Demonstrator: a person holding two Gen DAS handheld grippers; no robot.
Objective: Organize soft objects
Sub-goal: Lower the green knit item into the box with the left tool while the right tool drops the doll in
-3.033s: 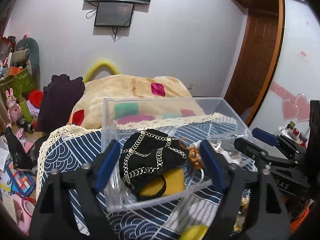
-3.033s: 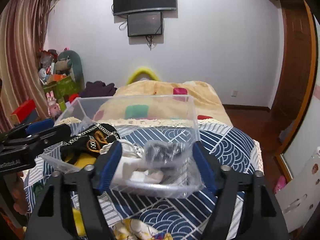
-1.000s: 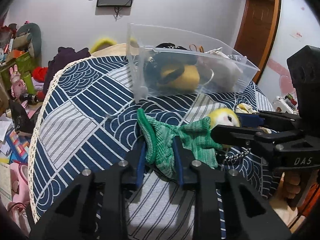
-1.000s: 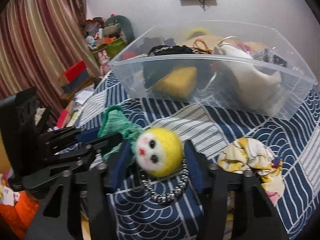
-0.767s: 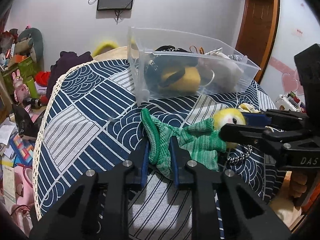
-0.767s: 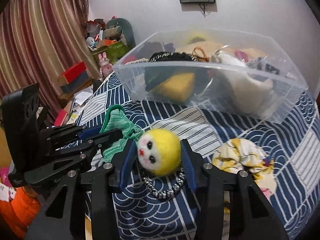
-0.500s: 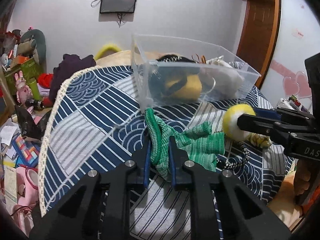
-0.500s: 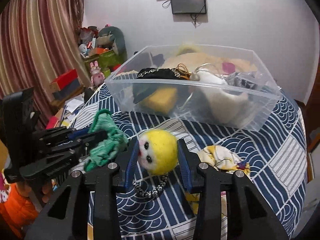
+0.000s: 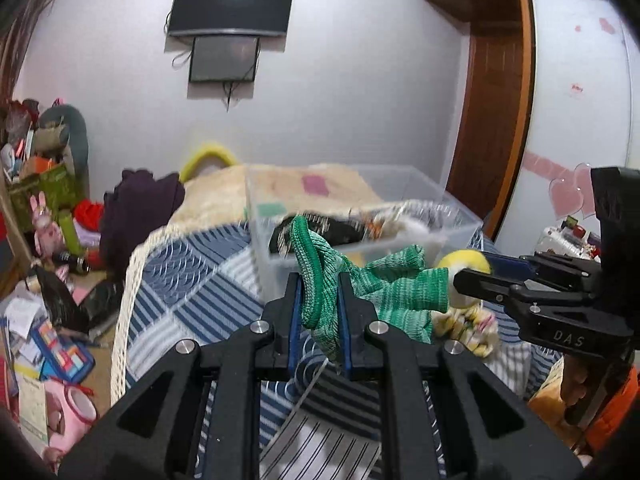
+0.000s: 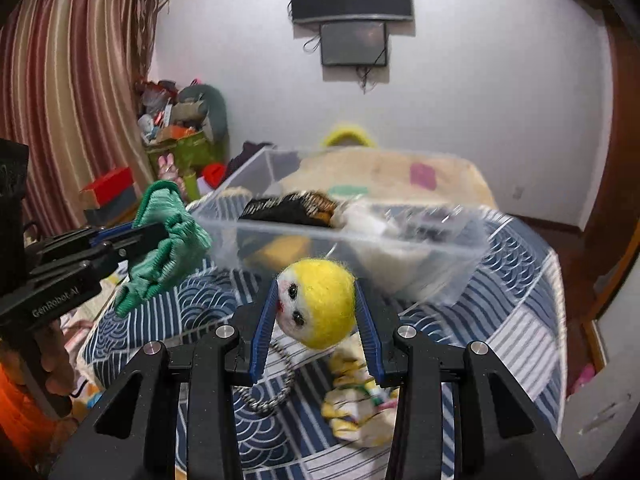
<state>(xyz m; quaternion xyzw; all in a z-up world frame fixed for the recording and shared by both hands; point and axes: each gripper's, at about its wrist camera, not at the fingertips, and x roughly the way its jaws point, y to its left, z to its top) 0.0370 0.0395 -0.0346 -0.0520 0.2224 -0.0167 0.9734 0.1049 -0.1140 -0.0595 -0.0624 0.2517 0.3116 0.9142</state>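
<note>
Hanging green sock (image 9: 320, 280) between left tool (image 9: 319, 320) pads

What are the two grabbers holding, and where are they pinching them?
The left gripper pinches the green knit glove by its rolled cuff. The right gripper squeezes the yellow felt ball doll by the sides of its round head.

The knitted glove (image 9: 360, 292) is mottled green with a darker green cuff. The plush ball (image 10: 320, 304) is yellow, with a white face, black eyes and red marks; its cord (image 10: 272, 394) is braided black and white. The bedspread (image 10: 512, 320) is patterned in navy, white and grey wave and stripe patches. The box (image 9: 360, 208) is clear. Each claw, left claw (image 9: 319, 312) and right claw (image 10: 316, 320), is black with blue pads. The crumpled cloth (image 10: 360, 412) is yellow and white.
</note>
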